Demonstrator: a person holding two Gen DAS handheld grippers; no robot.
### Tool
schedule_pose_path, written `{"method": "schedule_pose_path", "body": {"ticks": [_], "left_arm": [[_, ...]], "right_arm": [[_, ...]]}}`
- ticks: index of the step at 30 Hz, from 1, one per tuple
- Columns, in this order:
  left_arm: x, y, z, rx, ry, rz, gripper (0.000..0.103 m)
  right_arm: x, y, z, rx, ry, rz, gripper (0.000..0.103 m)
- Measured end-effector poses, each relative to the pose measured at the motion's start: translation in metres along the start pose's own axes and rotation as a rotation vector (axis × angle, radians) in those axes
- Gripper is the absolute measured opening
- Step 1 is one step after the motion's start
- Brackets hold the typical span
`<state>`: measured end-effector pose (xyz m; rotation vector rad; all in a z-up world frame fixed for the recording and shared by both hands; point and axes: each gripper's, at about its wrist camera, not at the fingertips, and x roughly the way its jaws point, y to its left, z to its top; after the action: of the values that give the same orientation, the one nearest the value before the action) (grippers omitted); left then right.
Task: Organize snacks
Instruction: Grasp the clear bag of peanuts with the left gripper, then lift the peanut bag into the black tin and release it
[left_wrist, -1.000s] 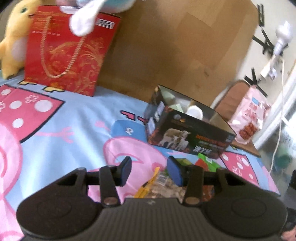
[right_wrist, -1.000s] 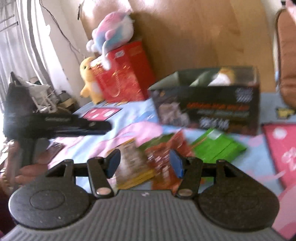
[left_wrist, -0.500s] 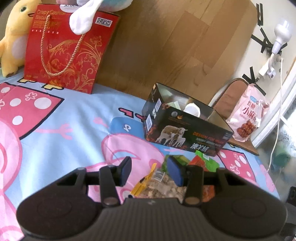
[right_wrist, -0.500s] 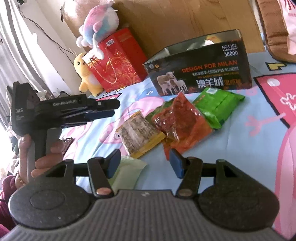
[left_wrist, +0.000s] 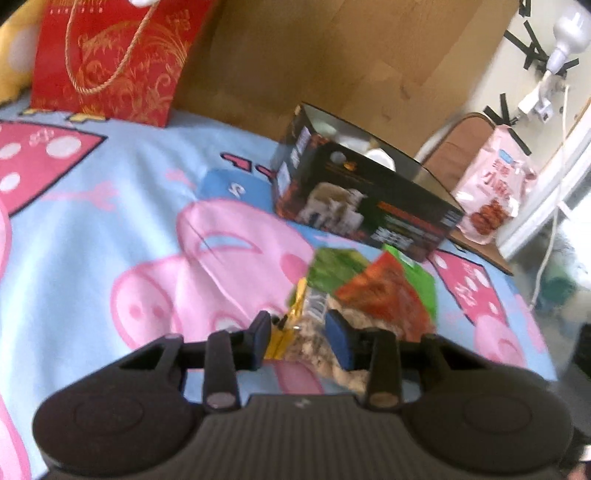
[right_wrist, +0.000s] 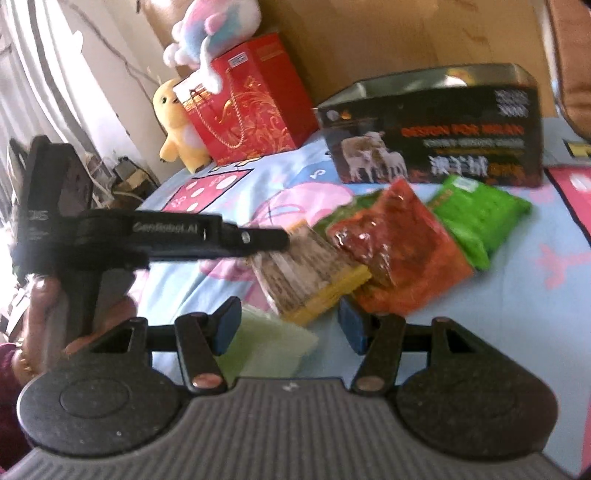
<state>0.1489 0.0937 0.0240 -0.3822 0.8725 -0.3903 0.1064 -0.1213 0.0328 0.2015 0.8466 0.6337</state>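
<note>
Left wrist view: left gripper (left_wrist: 299, 341), jaws just closing around the yellow-edged snack packet (left_wrist: 295, 332) mid-bedspread (left_wrist: 92, 240), not clamped; next, squeeze, lift toward black box (left_wrist: 362, 206). Right gripper (right_wrist: 290, 326) is open, empty.

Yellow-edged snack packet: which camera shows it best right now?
The right wrist view: the yellow-edged snack packet lies almost whole there, its near left end behind the left gripper. The left wrist view shows only a blurred strip between that gripper's closing fingers.
</note>
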Motion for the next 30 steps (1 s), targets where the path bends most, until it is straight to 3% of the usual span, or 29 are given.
{"method": "schedule_pose_path", "body": {"ticks": [5,10,14,16,17,18,20,26,30], "left_arm": [[-0.016,-0.006,0.0,0.012,-0.022,-0.034,0.033],[0.003,-0.007,0.001,0.017,0.008,0.0,0.034],[0.005,-0.009,-0.005,0.007,0.021,-0.032,0.031],[0.004,-0.011,-0.008,0.002,0.025,-0.034,0.03],[0.003,-0.014,-0.008,0.01,0.021,-0.026,0.029],[0.001,-0.016,-0.008,0.015,0.017,-0.021,0.028],[-0.003,-0.018,-0.005,0.012,0.01,-0.026,0.028],[-0.014,-0.045,0.025,0.071,-0.065,-0.064,0.028],[-0.005,-0.073,0.062,0.148,-0.131,-0.077,0.028]], "right_arm": [[-0.007,-0.01,-0.003,0.001,-0.025,-0.007,0.061],[-0.01,-0.009,-0.007,-0.037,-0.031,-0.031,0.061],[-0.006,0.0,-0.011,-0.1,-0.042,-0.057,0.061],[-0.004,0.004,-0.012,-0.127,-0.05,-0.079,0.059],[-0.003,0.006,-0.012,-0.142,-0.055,-0.095,0.048],[-0.002,0.008,-0.012,-0.159,-0.059,-0.106,0.045],[-0.004,0.007,-0.012,-0.16,-0.074,-0.103,0.043],[-0.021,0.008,0.004,-0.212,-0.213,-0.138,0.041],[-0.03,-0.007,0.036,-0.243,-0.307,-0.185,0.041]]}}
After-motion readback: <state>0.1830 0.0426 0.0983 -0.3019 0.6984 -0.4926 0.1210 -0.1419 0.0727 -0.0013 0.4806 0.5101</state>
